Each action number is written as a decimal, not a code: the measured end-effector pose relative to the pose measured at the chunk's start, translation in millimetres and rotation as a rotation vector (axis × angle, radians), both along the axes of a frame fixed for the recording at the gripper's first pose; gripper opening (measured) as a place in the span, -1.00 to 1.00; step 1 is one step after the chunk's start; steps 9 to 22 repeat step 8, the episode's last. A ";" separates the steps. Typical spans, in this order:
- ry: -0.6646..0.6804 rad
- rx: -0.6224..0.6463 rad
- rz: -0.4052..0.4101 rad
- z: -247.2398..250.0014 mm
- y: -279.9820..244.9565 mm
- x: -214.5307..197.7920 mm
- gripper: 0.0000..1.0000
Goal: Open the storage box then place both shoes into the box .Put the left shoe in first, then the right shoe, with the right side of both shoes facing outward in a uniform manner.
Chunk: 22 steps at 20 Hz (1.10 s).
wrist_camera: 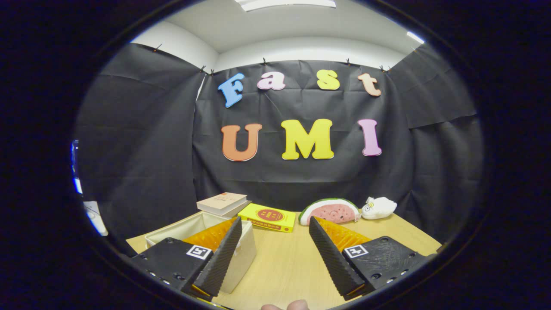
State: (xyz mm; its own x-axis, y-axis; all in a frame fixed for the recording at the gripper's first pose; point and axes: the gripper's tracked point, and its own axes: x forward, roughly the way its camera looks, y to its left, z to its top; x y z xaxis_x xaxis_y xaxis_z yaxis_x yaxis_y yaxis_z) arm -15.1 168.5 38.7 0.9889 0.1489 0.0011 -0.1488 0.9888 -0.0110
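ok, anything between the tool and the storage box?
Nothing visible. The tool is open over bare table. The storage box sits beside and partly behind one finger, lid already off. The books and plush toys lie beyond.

My gripper (273, 226), seen from its own camera.
I see ribbed wedge fingers (224, 254), a square tag marker and small screws on each mount; they stand apart, gripping nothing.

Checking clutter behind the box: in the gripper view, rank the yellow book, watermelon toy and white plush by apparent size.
Gripper open, holding nothing.
1. Yellow book and watermelon toy: look about alike, unranked.
2. White plush: smallest.
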 end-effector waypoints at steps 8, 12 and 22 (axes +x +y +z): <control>0.019 0.038 0.012 -3.7 6.5 0.9 0.91; 0.019 0.038 0.012 -3.7 6.5 0.9 0.91; 0.019 0.038 0.012 -3.7 6.5 0.9 0.91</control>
